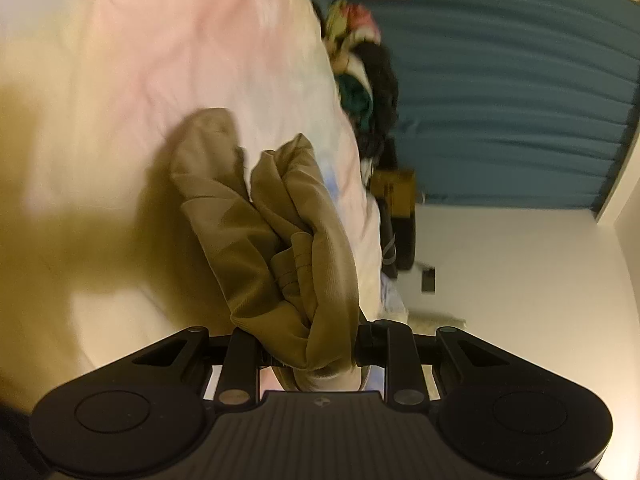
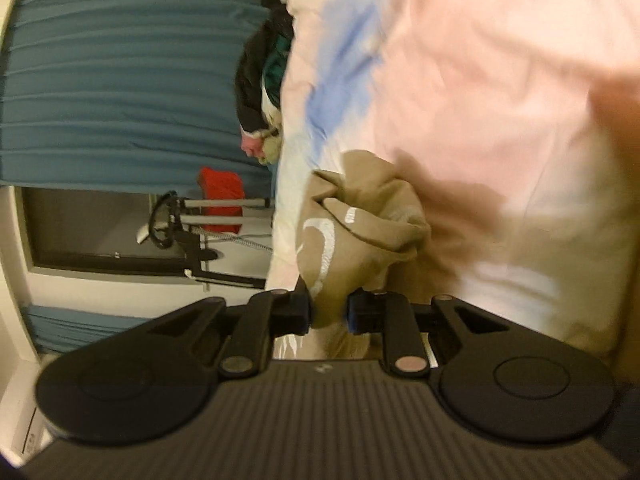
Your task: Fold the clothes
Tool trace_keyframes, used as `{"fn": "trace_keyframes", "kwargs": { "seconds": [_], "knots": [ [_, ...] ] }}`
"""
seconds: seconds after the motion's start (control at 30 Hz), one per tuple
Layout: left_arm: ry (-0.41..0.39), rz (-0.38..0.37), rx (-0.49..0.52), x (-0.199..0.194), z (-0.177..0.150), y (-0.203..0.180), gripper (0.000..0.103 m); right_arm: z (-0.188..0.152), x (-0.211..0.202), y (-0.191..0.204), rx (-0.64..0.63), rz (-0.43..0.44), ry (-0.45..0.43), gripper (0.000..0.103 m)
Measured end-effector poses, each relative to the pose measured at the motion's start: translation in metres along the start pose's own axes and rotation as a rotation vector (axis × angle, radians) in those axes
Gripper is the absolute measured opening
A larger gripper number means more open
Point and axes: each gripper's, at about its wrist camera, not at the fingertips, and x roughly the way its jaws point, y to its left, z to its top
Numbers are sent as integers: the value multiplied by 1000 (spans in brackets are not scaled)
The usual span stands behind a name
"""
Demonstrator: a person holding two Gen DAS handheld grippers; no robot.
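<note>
Khaki-brown cotton garment (image 1: pixel 280 240), crumpled and twisted into thick folds, hangs between both tools above a pale pink bedsheet (image 1: pixel 140 60) with soft blue patches. In the left wrist view the left gripper (image 1: pixel 308 344) has its jaws clamped on a fat bunch of this cloth, which fills the whole gap between the black fingers and spills forward over the bed; a loose tail of the fabric lies on the sheet ahead. In the right wrist view the right gripper (image 2: pixel 328 312) has its jaws pressed on a narrower pinch of the same garment (image 2: pixel 360 220), where a white printed mark shows on the cloth. Blue pads edge the fingers on both sides of the pinch. The fabric casts a dark shadow on the sheet just beside it. Both views are tilted on their side and smeared by blur. Beyond the bed's edge sits a heap of mixed dark, green and pink clothes (image 1: pixel 368 80), and behind it a teal pleated curtain (image 1: pixel 520 100). A red cloth (image 2: pixel 222 198) hangs near a metal-railed rack (image 2: pixel 216 216) in the right wrist view.
</note>
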Motion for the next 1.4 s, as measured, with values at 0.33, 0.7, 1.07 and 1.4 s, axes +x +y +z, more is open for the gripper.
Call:
{"fn": "trace_keyframes", "kwargs": {
  "seconds": [0.33,0.7,1.07,1.4],
  "knots": [
    [73,138,109,155,36,-128,27,117,33,57,45,-59,-120,21],
    [39,-30,448,305,58,-228,27,245,98,142,-323,48,-384,21],
    [123,183,647,331,16,-76,33,238,136,-14,-306,-175,-285,20],
    [83,307,848,300,-5,-88,76,213,112,-29,-210,-301,-187,22]
  ]
}}
